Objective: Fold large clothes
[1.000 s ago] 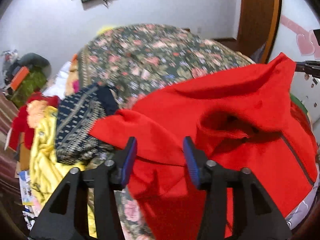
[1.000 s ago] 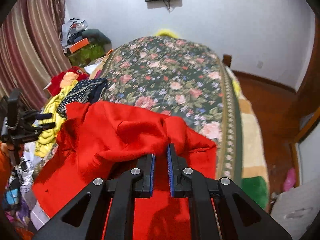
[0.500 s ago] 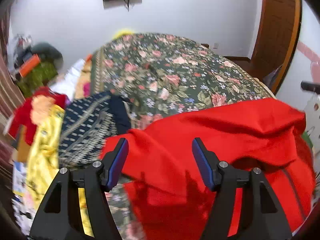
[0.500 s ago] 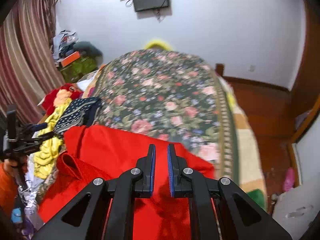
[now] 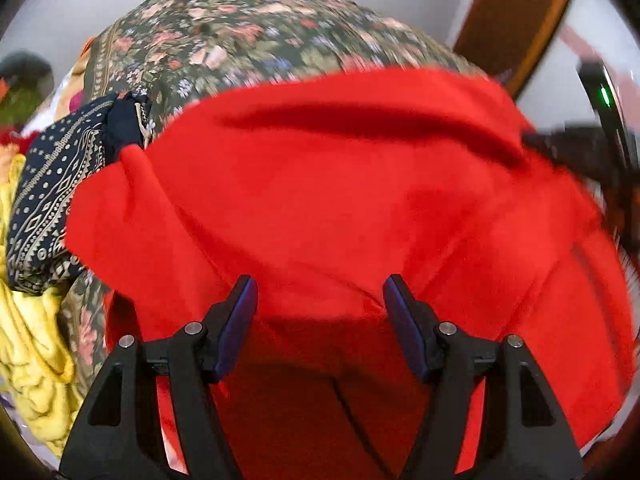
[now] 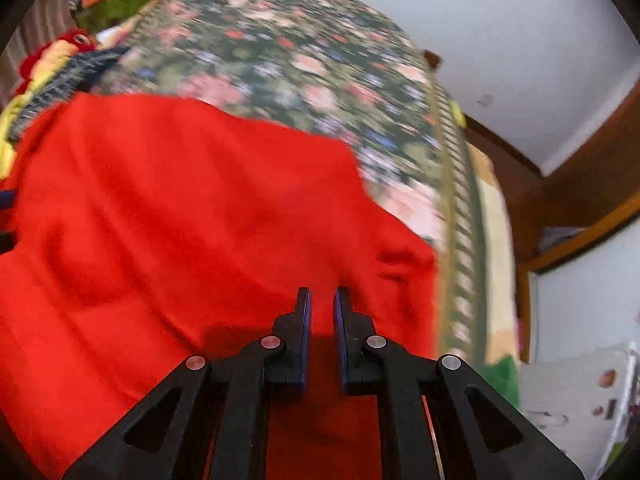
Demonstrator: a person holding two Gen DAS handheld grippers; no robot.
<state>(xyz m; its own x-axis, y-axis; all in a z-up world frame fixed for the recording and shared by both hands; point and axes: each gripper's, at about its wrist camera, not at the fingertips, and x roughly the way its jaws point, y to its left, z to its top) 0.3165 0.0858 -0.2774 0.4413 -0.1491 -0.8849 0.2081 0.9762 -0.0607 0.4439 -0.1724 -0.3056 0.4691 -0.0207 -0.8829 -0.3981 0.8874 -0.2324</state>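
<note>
So the big red garment (image 5: 340, 184) is spread out over the near end of the bed, lying on the floral bedspread (image 5: 248, 36), with a long crease running across its far edge and a dark zipper line showing low down between the left tongs. The left gripper (image 5: 320, 300) has its jaws spread wide apart just over the red cloth, nothing pinched between the blue pads. The right gripper (image 6: 320, 304) has its jaws nearly together with only a narrow slot left, red fabric right under and around the tips, but honestly I can't tell whether any cloth is actually caught in there. Off to the left side of the bed there's a navy patterned cloth (image 5: 48, 184) touching the red one's edge, and a crumpled yellow garment (image 5: 28, 344) below that. Both views are pretty motion-blurred, especially the bedspread in the right wrist view.
</note>
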